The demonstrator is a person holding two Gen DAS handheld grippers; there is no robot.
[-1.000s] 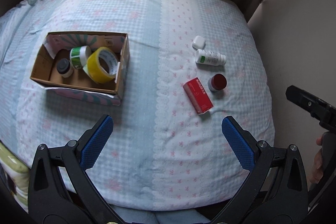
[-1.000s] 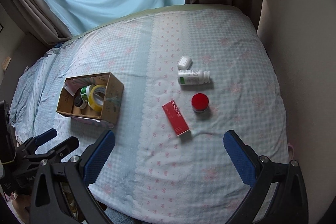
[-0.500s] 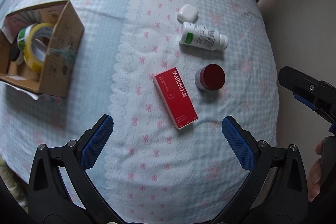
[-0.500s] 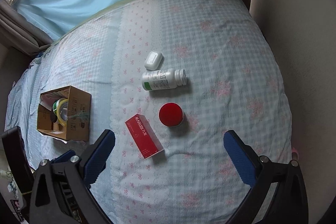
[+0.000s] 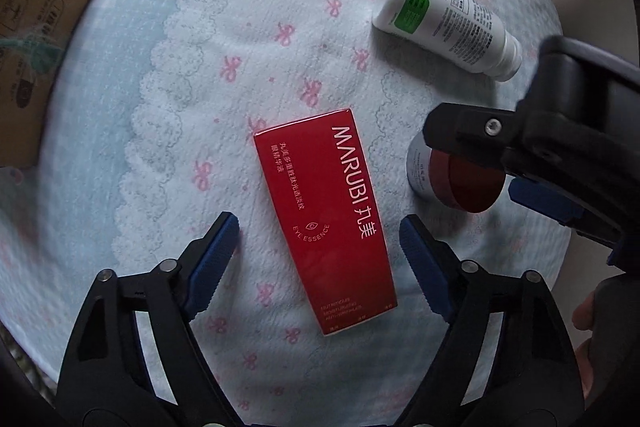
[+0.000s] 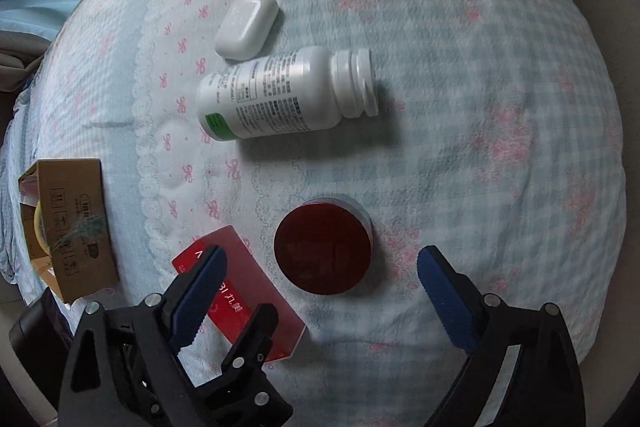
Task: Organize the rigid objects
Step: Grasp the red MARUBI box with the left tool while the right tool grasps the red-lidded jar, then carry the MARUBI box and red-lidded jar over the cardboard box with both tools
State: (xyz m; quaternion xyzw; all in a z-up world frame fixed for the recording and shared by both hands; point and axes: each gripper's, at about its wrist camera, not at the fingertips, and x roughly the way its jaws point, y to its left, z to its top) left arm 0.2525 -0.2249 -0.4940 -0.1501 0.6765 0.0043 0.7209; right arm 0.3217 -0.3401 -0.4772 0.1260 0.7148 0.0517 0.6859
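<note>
A red MARUBI box [image 5: 328, 215] lies flat on the bed, and my open left gripper [image 5: 320, 255] straddles its near half without touching it. A red-lidded jar [image 6: 324, 251] stands to the right of the box; my open right gripper [image 6: 320, 287] hovers just above it, jaws on either side. In the left wrist view the right gripper's finger partly covers the jar [image 5: 460, 183]. A white bottle [image 6: 280, 95] lies on its side beyond the jar, with a small white case [image 6: 246, 27] behind it.
A cardboard box [image 6: 68, 223] holding tape rolls sits at the left on the bedspread [image 6: 480, 147]; its side shows in the left wrist view [image 5: 36, 35]. The bed's right edge drops off close beyond the jar.
Both grippers have dropped low and moved forward. The left now straddles the red box; the right has come over the jar. No object has moved.
</note>
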